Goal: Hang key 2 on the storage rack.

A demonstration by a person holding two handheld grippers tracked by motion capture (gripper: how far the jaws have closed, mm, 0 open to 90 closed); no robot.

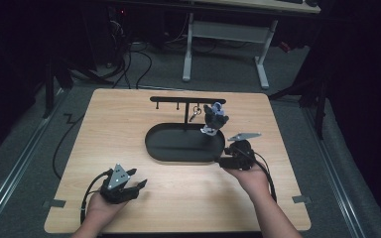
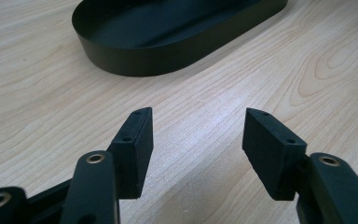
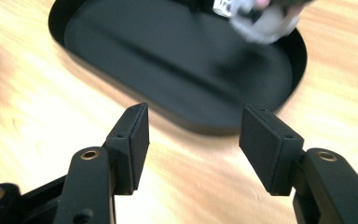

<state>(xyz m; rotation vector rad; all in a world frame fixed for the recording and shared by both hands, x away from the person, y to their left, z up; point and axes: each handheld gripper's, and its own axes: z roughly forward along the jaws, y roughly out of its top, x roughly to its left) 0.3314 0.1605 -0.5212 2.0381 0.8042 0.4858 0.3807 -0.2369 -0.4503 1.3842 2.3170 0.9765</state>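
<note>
A black oval tray [image 1: 151, 144] lies mid-table, and a black T-shaped hook stand [image 1: 187, 99] rises from it. A small key ring [image 1: 194, 115] hangs from one hook. A grey and white toy figure [image 1: 214, 119] hangs at the bar's right end and appears blurred [image 3: 261, 18] above the tray's far side [image 3: 121, 46]. My right gripper [image 1: 223, 154] is just right of the tray, its jaws open and empty [image 3: 193, 122] at the near rim. My left gripper [image 1: 136, 177] rests near the front left, open and empty [image 2: 197, 126], facing the tray [image 2: 135, 60].
The wooden table [image 1: 104, 124] has bare surface to the left and in front of the tray. Cables trail from both grippers toward the front edge. Beyond the table is a dark floor with a white desk frame [image 1: 225, 34].
</note>
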